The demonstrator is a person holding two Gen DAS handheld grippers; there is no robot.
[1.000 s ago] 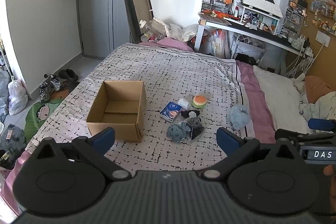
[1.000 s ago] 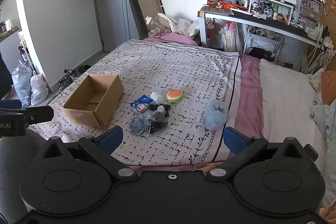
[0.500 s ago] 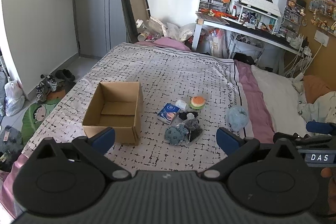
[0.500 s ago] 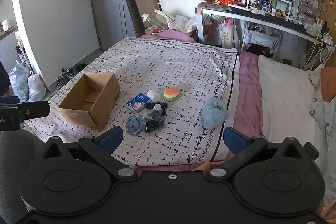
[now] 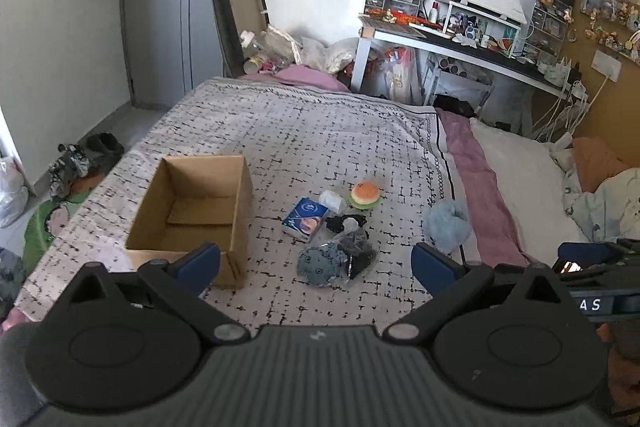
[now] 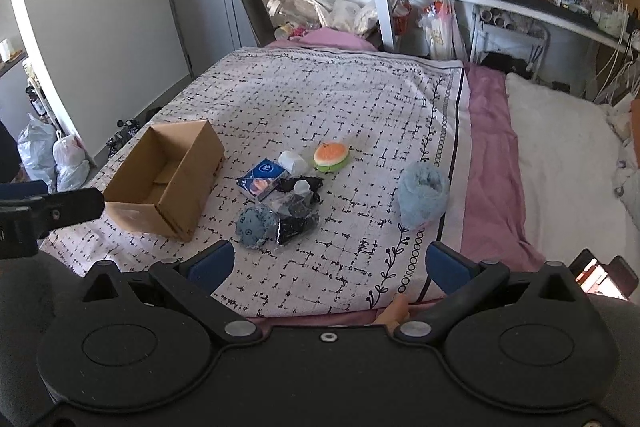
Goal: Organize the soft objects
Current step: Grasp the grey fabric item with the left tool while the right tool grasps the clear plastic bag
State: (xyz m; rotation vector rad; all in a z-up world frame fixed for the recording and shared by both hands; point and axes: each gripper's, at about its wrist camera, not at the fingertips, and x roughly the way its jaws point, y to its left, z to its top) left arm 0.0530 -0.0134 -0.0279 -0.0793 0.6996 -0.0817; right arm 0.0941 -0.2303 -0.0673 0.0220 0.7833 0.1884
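On the bed (image 5: 304,131), left-wrist view: open cardboard box (image 5: 192,211) near the left edge, nothing visible inside. Right of it, a loose cluster: blue packet (image 5: 306,219), white wad (image 5: 332,201), burger plush (image 5: 365,193) with orange bun and green base, dark crumpled bag (image 5: 356,253), and grey-blue knit ball (image 5: 318,263) touching the bag. Well right of the cluster, near the blanket's bordered edge, fluffy pale-blue plush (image 5: 446,227). Left gripper (image 5: 316,261) hovering at the near edge, jaws spread wide, holding nothing.

On the bed (image 6: 340,99), right-wrist view: same box (image 6: 168,179) at left, seen from its corner. Packet (image 6: 262,179), wad (image 6: 292,161) and burger (image 6: 331,155) in a row; bag (image 6: 298,215) and knit ball (image 6: 254,221) nearer the near edge, touching. Pale-blue plush (image 6: 424,193) apart, just inside the vine-patterned border. Right gripper (image 6: 328,265) above the near edge, jaws wide apart, gripping nothing. Left gripper's finger (image 6: 60,213) poking in from the left beside the box.
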